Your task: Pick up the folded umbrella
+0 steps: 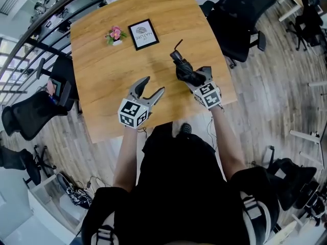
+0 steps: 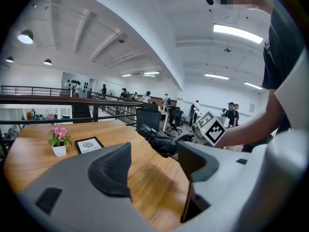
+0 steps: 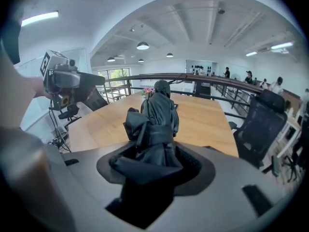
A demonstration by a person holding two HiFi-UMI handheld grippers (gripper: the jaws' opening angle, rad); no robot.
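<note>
While right tool [image 3: 153,167] grips folded umbrella [image 3: 158,115], left tool [image 1: 155,84] gapes, flowers [image 1: 115,34] and frame [image 1: 143,34] beyond.

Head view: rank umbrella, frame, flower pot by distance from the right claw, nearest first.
1. Umbrella: gripped in the right claw itself.
2. Frame: up and left of the claw, lying flat.
3. Flower pot: just left of the frame, farthest.

In the head view the folded umbrella [image 1: 183,68] covers the jaw tips of the right gripper [image 1: 191,78]. In the right gripper view its lower end drops out of sight between the pads. The finer print on the framed card [image 1: 143,34] is too small to read.
</note>
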